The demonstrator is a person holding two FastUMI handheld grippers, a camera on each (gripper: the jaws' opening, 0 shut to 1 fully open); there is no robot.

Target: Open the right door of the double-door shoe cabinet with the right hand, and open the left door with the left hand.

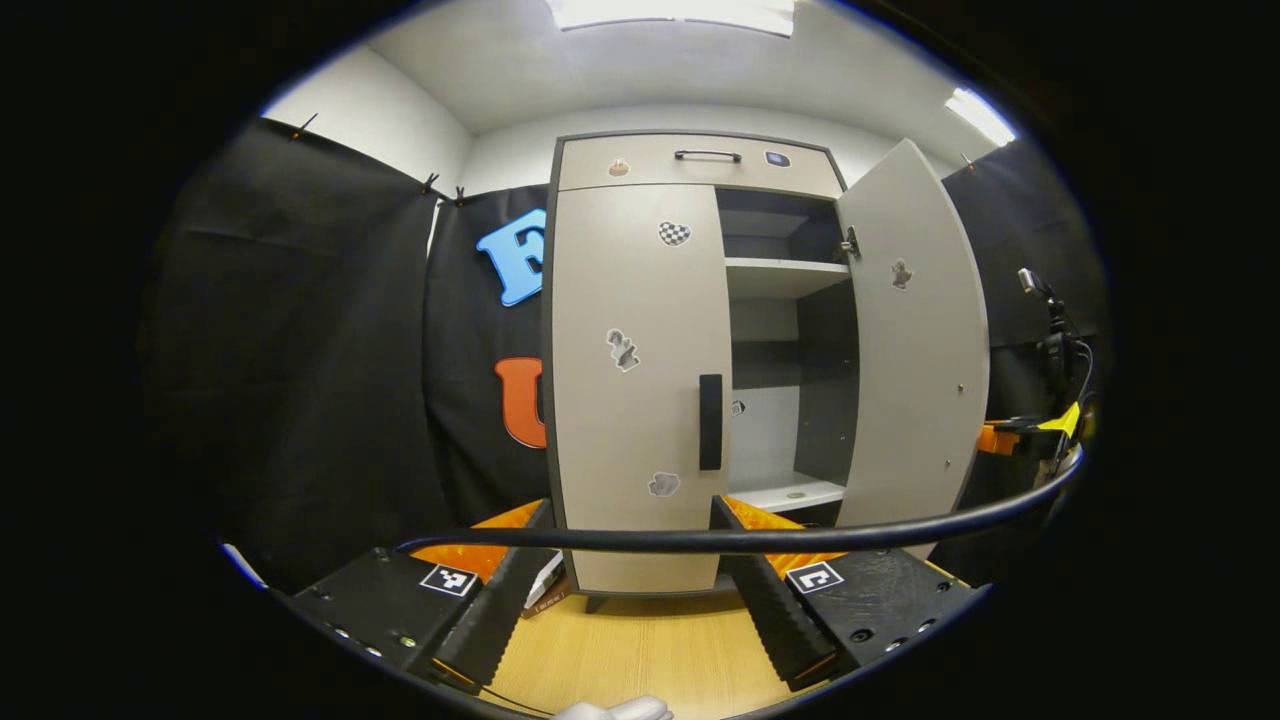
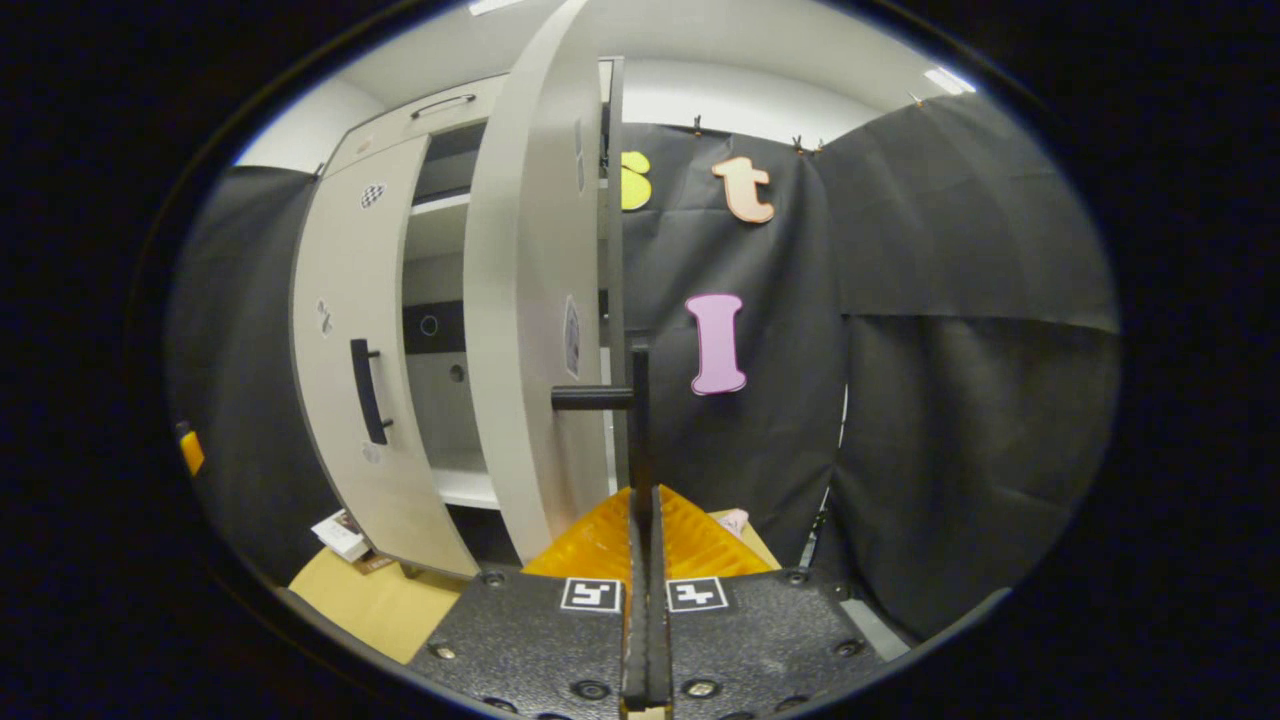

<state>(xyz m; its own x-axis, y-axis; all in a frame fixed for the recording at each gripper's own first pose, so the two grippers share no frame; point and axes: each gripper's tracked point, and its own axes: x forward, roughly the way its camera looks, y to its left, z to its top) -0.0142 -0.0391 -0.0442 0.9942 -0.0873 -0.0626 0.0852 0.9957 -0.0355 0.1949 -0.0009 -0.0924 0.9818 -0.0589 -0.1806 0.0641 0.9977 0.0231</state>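
Black cloth hangs behind and to both sides of the shoe cabinet (image 1: 700, 360), which I see standing on a pale wooden floor (image 1: 640, 650) at the middle of the left gripper view. Its right door (image 1: 915, 340) stands swung wide, baring white shelves (image 1: 785, 275) and a dark interior, while its left door (image 1: 640, 380) sits flush, its dark vertical handle (image 1: 710, 421) at the inner edge. Above both doors runs a drawer front (image 1: 700, 163) with a slim bar pull. My left gripper (image 1: 640, 560) hangs short of the cabinet, facing the left door, fingers spread wide with nothing between them; a black cable (image 1: 760, 538) arcs across just in front of it. From the right gripper view I see the right door (image 2: 535, 300) edge-on, its handle (image 2: 640, 420) standing out from the face. My right gripper (image 2: 645, 545) has its fingers pressed together on that handle's bar. A small box (image 2: 340, 535) lies on the floor at the cabinet's foot.
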